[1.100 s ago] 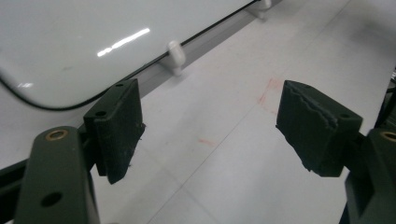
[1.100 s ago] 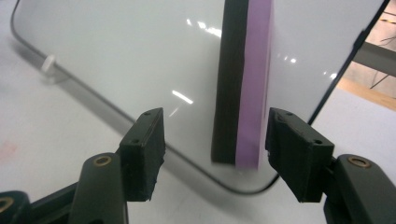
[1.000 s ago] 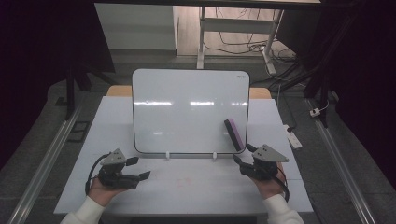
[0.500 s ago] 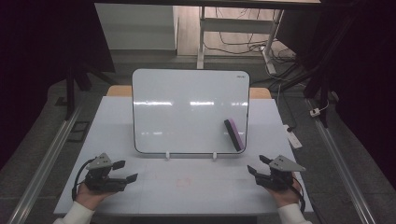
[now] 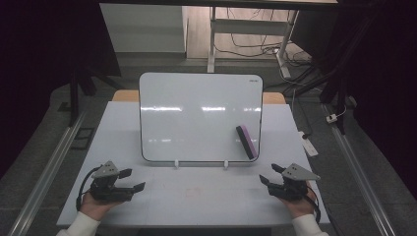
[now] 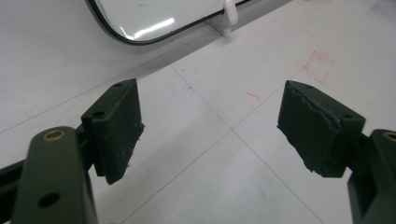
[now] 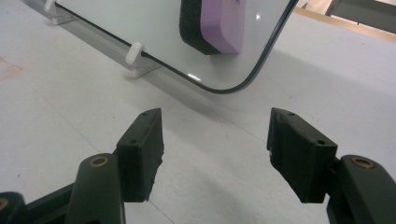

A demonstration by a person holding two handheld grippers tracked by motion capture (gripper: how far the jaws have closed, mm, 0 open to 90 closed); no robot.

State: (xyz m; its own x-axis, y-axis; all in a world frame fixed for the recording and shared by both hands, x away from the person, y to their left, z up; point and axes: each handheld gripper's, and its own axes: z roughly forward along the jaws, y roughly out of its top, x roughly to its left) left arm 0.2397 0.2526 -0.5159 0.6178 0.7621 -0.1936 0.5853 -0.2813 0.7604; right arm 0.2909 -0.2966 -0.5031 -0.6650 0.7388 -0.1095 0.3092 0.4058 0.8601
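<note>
A blank whiteboard [image 5: 196,115] stands tilted on small white feet [image 5: 176,163] at the middle of the white table [image 5: 206,194]. A purple eraser with a black felt side [image 5: 246,141] clings to the board's lower right; close up, the eraser [image 7: 212,23] sits just above the board's rounded corner. My left gripper [image 5: 132,180] rests low at the front left, open, nothing between its pads [image 6: 116,126]. My right gripper [image 5: 269,174] rests at the front right, open and empty, pointing toward the board's right corner [image 7: 243,81].
Faint red marks [image 6: 317,65] stain the table in front of the board. A wooden surface edge [image 5: 273,97] shows behind the table. Metal rails [image 5: 44,172] run along both sides on the floor, and cables [image 5: 246,44] lie on the floor beyond.
Both hands have drawn back from the board toward the table's front edge and lower. The eraser and board have not moved.
</note>
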